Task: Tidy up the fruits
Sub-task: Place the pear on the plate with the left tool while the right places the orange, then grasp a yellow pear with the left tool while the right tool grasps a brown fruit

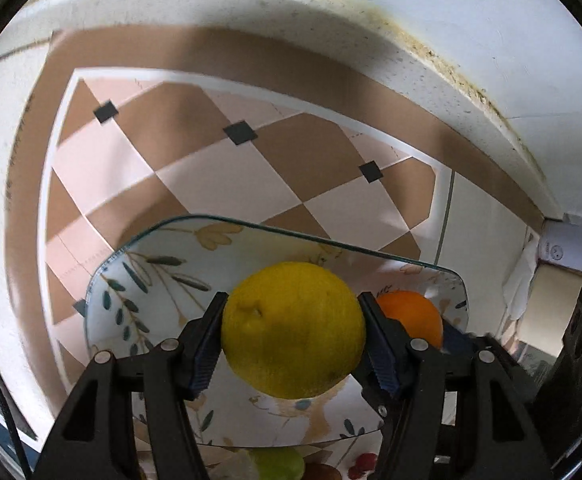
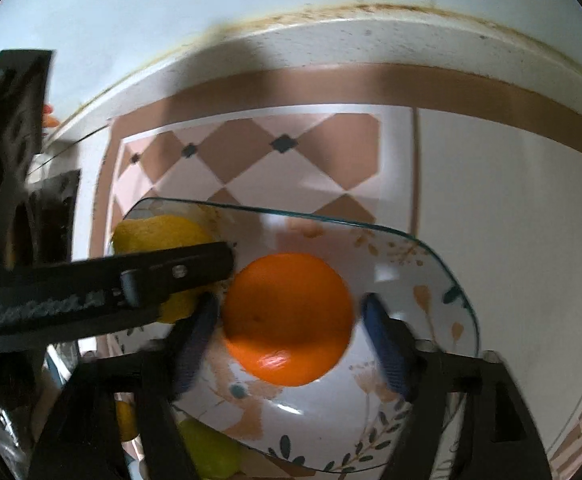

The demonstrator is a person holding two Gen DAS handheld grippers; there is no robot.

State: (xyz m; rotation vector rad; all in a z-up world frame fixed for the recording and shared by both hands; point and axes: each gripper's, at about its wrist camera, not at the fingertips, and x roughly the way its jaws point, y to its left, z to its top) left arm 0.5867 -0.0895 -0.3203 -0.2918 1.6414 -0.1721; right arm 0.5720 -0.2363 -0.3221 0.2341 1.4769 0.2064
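My left gripper [image 1: 293, 330] is shut on a yellow lemon [image 1: 293, 328] and holds it over a glass plate [image 1: 151, 276] painted with leaves and flowers. An orange [image 1: 411, 318] shows just right of it. In the right wrist view the orange [image 2: 287, 318] sits between the blue pads of my right gripper [image 2: 289, 330]; the left pad touches it and a small gap shows at the right pad. The orange is over the same plate [image 2: 431, 264]. The lemon [image 2: 159, 232] and the left gripper's finger [image 2: 131, 280] cross in from the left.
The plate lies on a brown and pink diamond-pattern mat [image 1: 211, 160] on a white counter [image 1: 471, 80] against a white wall. A green fruit [image 1: 283, 462] and red cherries [image 1: 365, 462] lie below the plate's near edge. Boxes and dark objects [image 1: 571, 320] stand at the right.
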